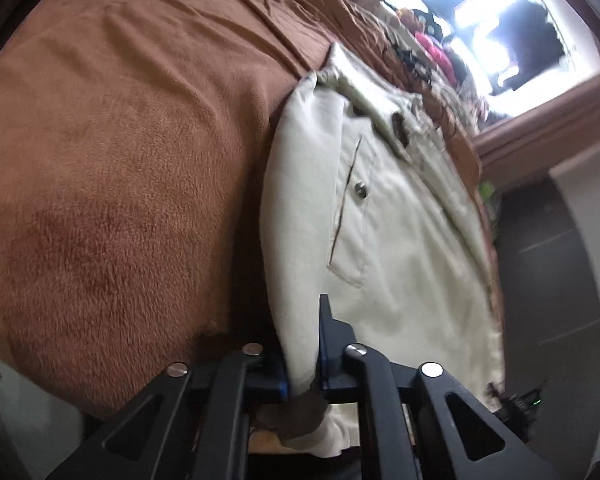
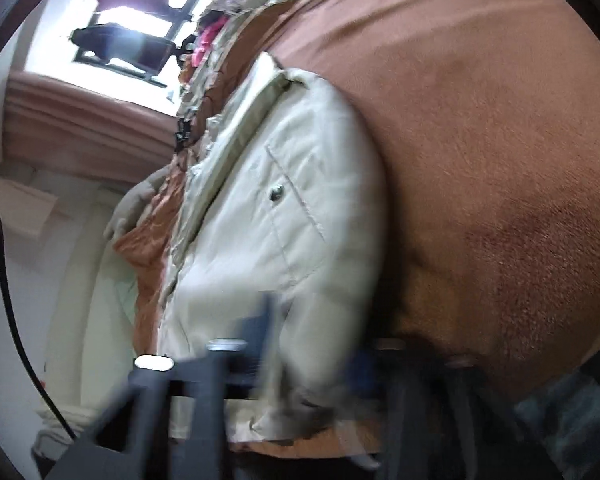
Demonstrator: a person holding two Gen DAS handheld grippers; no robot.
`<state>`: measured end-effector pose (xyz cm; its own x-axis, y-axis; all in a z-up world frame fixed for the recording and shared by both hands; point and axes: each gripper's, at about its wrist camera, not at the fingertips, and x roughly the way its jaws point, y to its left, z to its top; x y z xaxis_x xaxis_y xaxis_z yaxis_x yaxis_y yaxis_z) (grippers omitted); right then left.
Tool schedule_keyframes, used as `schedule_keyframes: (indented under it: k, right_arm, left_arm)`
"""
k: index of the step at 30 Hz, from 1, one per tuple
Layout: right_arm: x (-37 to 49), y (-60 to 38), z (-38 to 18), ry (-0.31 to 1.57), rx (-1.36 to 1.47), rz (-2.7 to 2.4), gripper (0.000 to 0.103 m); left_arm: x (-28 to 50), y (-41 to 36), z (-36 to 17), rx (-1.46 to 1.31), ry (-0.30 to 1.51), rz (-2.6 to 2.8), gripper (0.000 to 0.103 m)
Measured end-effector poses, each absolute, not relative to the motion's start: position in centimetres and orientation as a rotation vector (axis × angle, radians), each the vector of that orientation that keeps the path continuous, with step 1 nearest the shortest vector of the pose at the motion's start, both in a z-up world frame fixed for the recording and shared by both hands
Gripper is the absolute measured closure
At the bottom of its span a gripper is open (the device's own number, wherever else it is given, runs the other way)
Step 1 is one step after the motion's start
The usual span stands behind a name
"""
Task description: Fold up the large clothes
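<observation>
A cream padded jacket with a snap pocket lies on a brown fleece bedspread. My left gripper is shut on the jacket's near left edge, with cloth pinched between its black fingers. In the right wrist view the same jacket runs up the middle, its pocket snap facing me. My right gripper is blurred by motion and is shut on the jacket's near right edge. The jacket's collar lies at the far end in both views.
The brown bedspread covers the bed. A pile of mixed clothes lies beyond the collar, under a bright window. A black cable hangs at the left of the right wrist view. A dark floor borders the bed.
</observation>
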<state>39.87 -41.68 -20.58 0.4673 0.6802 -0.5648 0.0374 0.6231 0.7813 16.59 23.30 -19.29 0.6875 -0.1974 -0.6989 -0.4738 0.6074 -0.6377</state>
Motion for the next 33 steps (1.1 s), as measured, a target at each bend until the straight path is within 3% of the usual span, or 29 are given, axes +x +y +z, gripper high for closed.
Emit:
schedule_keyframes:
  k: [22,33]
  right_arm:
    - [30.6,-43.1,-8.0,0.774,0.774,0.598,0.094]
    - [25.4,-44.3,-4.2,0.685,0.756,0.656,0.094]
  left_arm:
    - [7.4,20.7,-5.9,-0.848,0.568,0.142,0.098]
    - [2.0,20.0,-1.3,-0.826,0.472,0.111,0.099]
